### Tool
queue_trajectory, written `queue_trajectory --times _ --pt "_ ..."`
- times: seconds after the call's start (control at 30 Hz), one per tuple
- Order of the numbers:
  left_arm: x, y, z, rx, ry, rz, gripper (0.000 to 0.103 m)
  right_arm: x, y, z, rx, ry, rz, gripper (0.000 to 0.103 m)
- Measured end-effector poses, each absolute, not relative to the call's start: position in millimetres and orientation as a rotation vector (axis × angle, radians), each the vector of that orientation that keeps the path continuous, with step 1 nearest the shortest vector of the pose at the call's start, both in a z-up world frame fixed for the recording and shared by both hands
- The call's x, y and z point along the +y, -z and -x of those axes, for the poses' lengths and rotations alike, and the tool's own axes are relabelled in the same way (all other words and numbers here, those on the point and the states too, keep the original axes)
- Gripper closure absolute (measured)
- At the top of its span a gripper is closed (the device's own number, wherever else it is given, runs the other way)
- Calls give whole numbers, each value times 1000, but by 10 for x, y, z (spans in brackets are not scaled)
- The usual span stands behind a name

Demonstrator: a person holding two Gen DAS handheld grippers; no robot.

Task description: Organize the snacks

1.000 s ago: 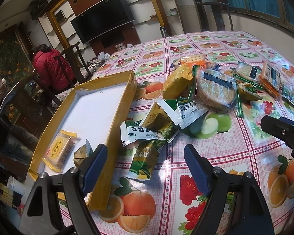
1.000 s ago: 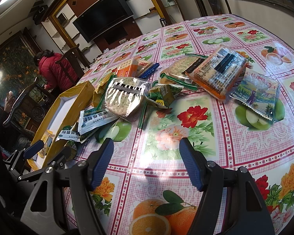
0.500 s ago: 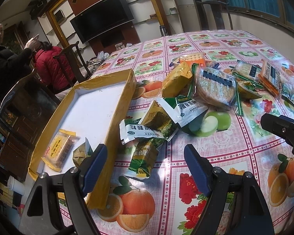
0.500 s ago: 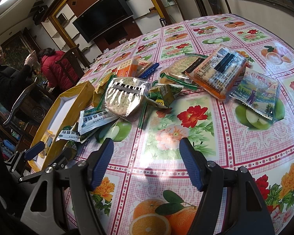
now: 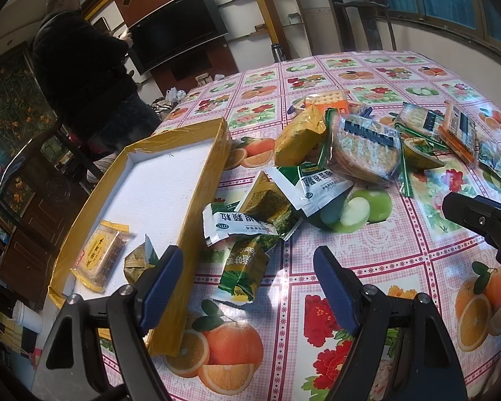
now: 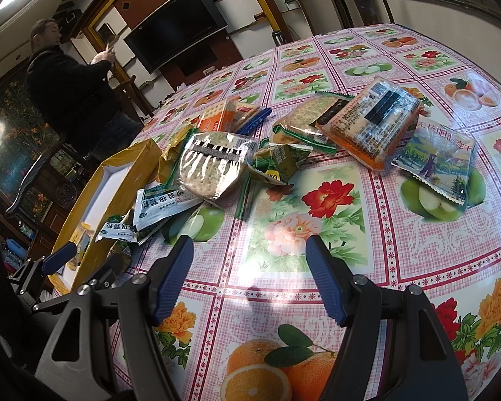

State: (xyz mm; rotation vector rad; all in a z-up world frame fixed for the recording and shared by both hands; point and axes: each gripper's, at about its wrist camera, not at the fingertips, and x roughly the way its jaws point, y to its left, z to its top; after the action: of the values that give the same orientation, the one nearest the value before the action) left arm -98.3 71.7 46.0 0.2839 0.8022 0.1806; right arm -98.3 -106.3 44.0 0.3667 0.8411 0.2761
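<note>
Desk (image 5: 367, 267) in fruit-print cloth carries a yellow-rimmed tray (image 5: 200, 180) holding two snack packets (image 5: 100, 255), beside loose snacks (image 5: 360, 153) heaped mid-cloth, while left claw (image 5: 247, 284) and right claw (image 6: 248, 275) hover wide apart, gripping nothing

Two wrist views, shared snack pile (image 5: 334, 153)

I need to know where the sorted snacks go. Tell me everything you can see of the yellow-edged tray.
The tray is a shallow rectangular box with yellow taped walls and a white floor, apparently cardboard. It lies flat at the table's left edge. Inside, near its close end, lie a yellow wrapped cake and a small green-gold packet. Loose packets crowd against its right wall.
</note>
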Motion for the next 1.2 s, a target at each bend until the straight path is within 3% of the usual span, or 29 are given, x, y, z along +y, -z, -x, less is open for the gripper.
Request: queue_trajectory --times 0.37,0.57,0.67,1.07,1.2 --pt "800 -581 991 801 -123 -220 23 -1086 -488 1015 815 -280 -383 32" --pt "1096 -746 816 849 56 -19 23 -1349 -926 1001 764 -302 -380 32" --pt "1135 -718 727 875 83 34 23 -1464 -1134 757 754 -288 -348 18" --pt "1281 -770 869 864 88 24 23 -190 -747 -415 915 -418 -20 18" --pt "1314 -747 870 850 109 12 23 -130 -525 -364 1005 -482 13 29"
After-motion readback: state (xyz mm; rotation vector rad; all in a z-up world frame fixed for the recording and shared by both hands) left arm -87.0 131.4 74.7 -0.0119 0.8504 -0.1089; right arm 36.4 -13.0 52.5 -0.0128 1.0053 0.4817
